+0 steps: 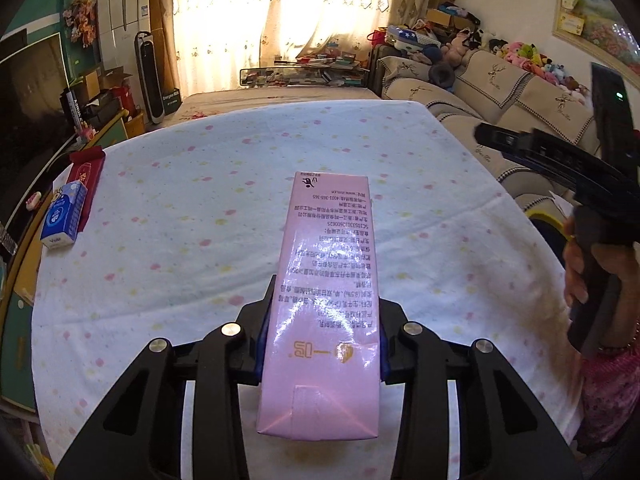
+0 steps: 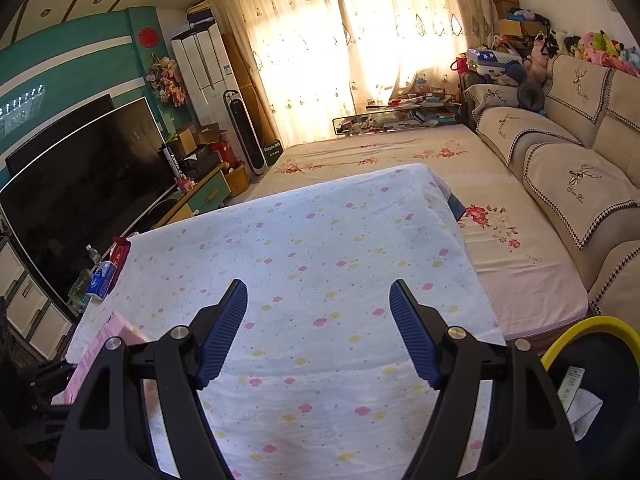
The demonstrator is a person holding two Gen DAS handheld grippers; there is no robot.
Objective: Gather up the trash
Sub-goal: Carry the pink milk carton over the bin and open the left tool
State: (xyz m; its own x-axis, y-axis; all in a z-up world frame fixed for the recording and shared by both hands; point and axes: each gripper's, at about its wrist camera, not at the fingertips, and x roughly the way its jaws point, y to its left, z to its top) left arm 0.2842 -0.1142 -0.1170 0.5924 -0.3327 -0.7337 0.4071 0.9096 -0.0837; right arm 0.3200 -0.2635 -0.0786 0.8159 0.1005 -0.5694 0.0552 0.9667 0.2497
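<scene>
Carton (image 1: 324, 300) in pale pink, long and printed with small text, sits clamped between the blue pads of my left gripper (image 1: 322, 344), its far end pointing toward twelve o'clock, held above the table's spotted white cloth (image 1: 200, 184). No earlier picture is on hand, so only the grip itself is reported: both pads press the carton's long sides. At nine o'clock in the left wrist view, a blue tissue pack (image 1: 64, 216) lies on a red box (image 1: 86, 180) at the cloth's edge. At three o'clock a hand (image 1: 588, 264) grips the handle of my right gripper (image 1: 492, 136), seen side-on. From the right wrist camera, that right gripper (image 2: 318, 292) stands released, its ribbed blue pads (image 2: 228, 320) wide apart with nothing between them, only cloth beneath. The carton's pink edge (image 2: 104, 344) shows at eight o'clock there. A yellow-rimmed bin (image 2: 592, 328) with paper scraps inside sits at four o'clock. Beyond the table: a dark television (image 2: 80, 184) at ten o'clock, bright curtains (image 2: 360, 40) at twelve, a sofa (image 2: 580, 168) at two.
</scene>
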